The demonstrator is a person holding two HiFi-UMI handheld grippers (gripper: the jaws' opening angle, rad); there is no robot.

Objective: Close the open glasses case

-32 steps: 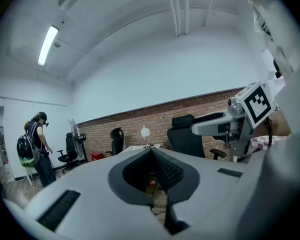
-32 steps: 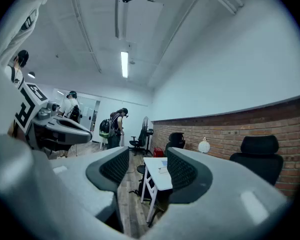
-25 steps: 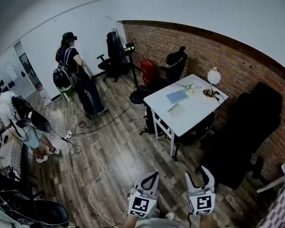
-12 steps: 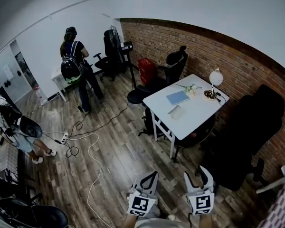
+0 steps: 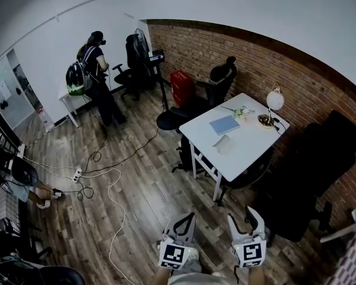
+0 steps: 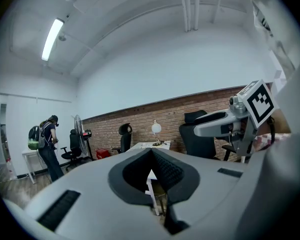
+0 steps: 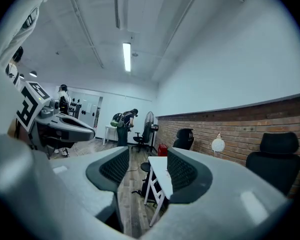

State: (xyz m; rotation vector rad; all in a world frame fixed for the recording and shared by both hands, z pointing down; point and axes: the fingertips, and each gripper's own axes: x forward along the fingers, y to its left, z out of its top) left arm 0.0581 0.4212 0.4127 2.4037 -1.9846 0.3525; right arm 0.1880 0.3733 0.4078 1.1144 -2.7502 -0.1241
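Two handheld grippers low in head view, both empty: left gripper (image 5: 188, 219) jaws together, right gripper (image 5: 244, 216) jaws apart. Pale glasses case (image 5: 221, 143), likely, on white table (image 5: 249, 154), well apart. Judged light, rigid, smooth; push lid at front edge, steady base.

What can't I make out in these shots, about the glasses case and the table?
- Head view: the small grey object on the white table is too small to tell whether it is the case, or open.
- Left gripper view: the left gripper has its jaws shut, hiding most of the table.
- Right gripper view: the table top shows edge-on between the open jaws of the right gripper; nothing on it shows.
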